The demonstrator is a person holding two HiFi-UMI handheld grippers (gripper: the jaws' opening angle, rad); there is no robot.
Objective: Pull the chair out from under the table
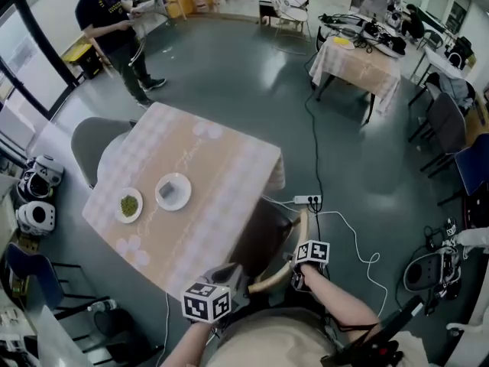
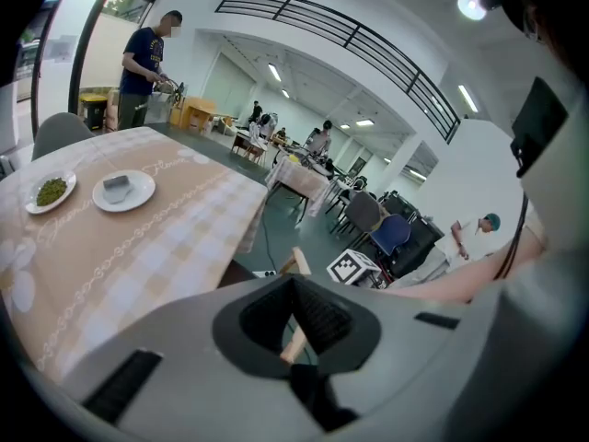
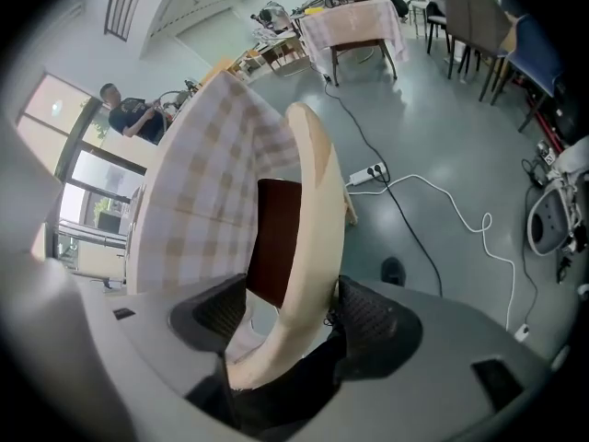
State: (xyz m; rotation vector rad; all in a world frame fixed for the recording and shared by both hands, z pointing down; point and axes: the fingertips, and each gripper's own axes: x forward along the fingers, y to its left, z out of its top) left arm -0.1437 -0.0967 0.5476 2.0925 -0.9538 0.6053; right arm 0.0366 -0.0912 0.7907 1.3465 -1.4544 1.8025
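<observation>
- chair (image 1: 303,228): tucked under the near edge of the table (image 1: 221,167), straight ahead of both grippers. Only its curved wooden backrest (image 3: 317,201) and part of the dark red seat (image 3: 274,247) show.
- right gripper (image 1: 296,271): clamped on the backrest. The rail fills the gap between its 2 pads and runs up and away from the jaws. The forearm reaches in from behind it, marker cube on top.
- left gripper (image 1: 240,280): closed on the other end of the same rail, just beside the table edge. In its own view only a thin strip of wood sits between the nearly closed jaws.
- the head view shows both grippers apart along the rail, 1 at each end.
- left gripper view only: the tabletop with 2 plates (image 2: 118,190) to its left.
- right gripper view only: the seat under the cloth ahead of it, and a power strip (image 3: 368,171) on the floor beyond the rail.
</observation>
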